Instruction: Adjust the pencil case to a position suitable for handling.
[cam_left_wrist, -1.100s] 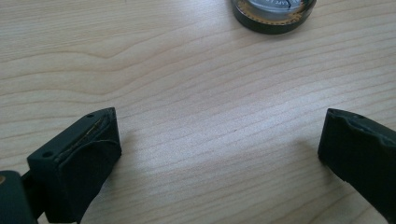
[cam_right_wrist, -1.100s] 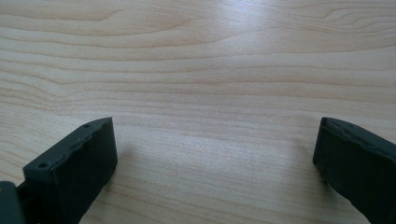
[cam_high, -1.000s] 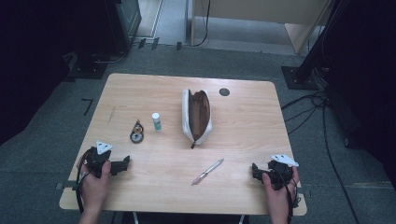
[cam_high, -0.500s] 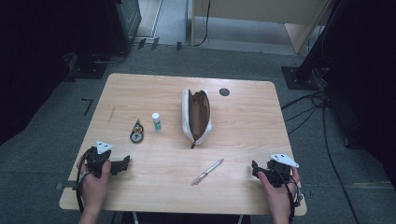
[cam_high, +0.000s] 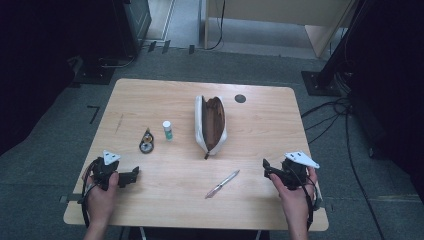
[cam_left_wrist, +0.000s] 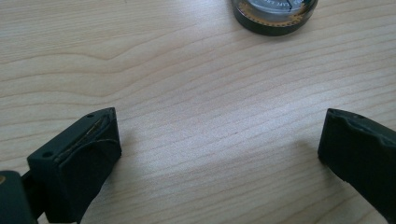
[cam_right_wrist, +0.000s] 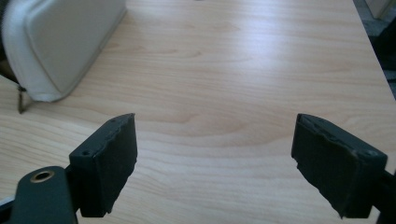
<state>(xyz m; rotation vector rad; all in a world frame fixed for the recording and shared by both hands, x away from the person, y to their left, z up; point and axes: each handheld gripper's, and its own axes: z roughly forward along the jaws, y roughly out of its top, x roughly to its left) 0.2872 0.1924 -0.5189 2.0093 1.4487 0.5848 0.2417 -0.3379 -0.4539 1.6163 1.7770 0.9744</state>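
A white pencil case (cam_high: 210, 125) lies unzipped at the table's middle, its brown lining showing; its near end (cam_right_wrist: 60, 42) appears at the upper left of the right gripper view. A silver pen (cam_high: 222, 183) lies slantwise in front of it. My right gripper (cam_high: 267, 169) is held right of the pen, pointing left. Its jaws (cam_right_wrist: 215, 140) are open over bare wood with nothing between them, and they have just been closing a little. My left gripper (cam_high: 131, 176) rests at the front left, open (cam_left_wrist: 219, 135) with nothing between its jaws. A round dark case (cam_left_wrist: 273, 16) lies just beyond them.
A small white bottle (cam_high: 167, 130) stands left of the pencil case, beside the round dark case (cam_high: 146, 145). A black disc (cam_high: 240, 98) is set in the wooden table (cam_high: 150, 100) near its far edge. Cables trail on the floor at the right.
The right gripper has risen off the table and shifted slightly away from the front edge. The left gripper and all objects have stayed put.
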